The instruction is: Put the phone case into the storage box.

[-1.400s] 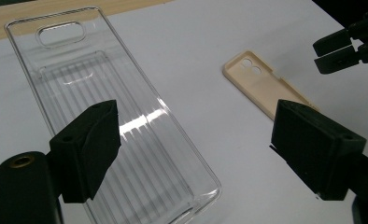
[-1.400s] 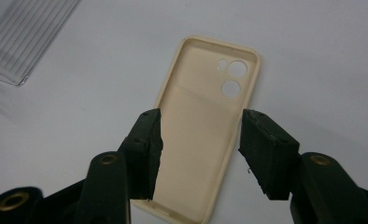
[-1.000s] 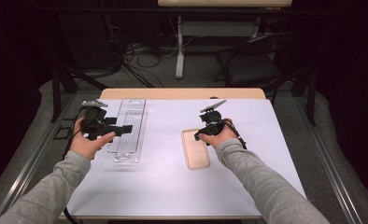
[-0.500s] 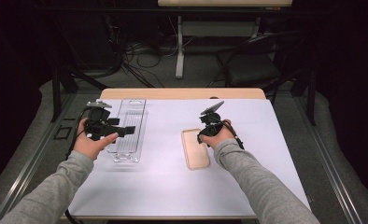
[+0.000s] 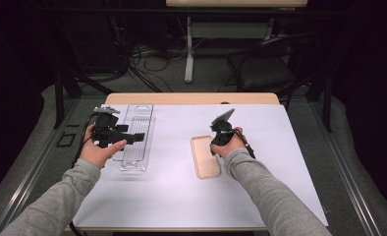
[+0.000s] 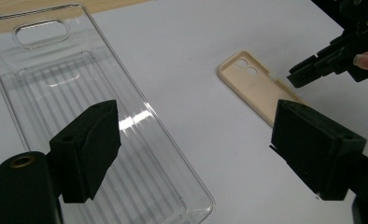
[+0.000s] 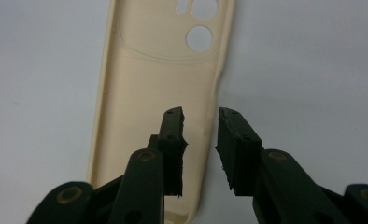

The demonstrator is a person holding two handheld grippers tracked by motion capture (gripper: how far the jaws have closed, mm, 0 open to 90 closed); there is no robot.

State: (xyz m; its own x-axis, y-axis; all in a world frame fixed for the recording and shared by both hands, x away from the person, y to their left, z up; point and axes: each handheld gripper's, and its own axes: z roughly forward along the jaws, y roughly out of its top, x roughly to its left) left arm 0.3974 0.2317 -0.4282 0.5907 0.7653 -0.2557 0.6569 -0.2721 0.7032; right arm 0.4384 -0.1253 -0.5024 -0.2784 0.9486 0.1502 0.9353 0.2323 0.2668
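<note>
— Seen from the high view, where's the phone case [image 5: 206, 156]?
— Flat on the desk [image 5: 172, 196], under the right gripper [image 5: 216, 142].
— Left gripper view?
— Left gripper [image 6: 191, 154] spread wide over the clear tray [image 6: 79, 93].
— Right gripper view?
— Jaws slightly apart, straddling the case's thin side wall; it looks light and bendy, so pinch that rim.

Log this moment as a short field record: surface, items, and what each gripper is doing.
surface: white table top
item 1: clear phone case, lying flat, inner side up, at the person's left
item 2: beige phone case, lying flat, inner side up, camera holes at its far end
left gripper: jaws wide open, above the clear case's right edge, holding nothing
right gripper: jaws partly open, astride the beige case's right side wall, one jaw inside the case and one outside; contact not clear
gap between items: bare table, the cases apart
</note>
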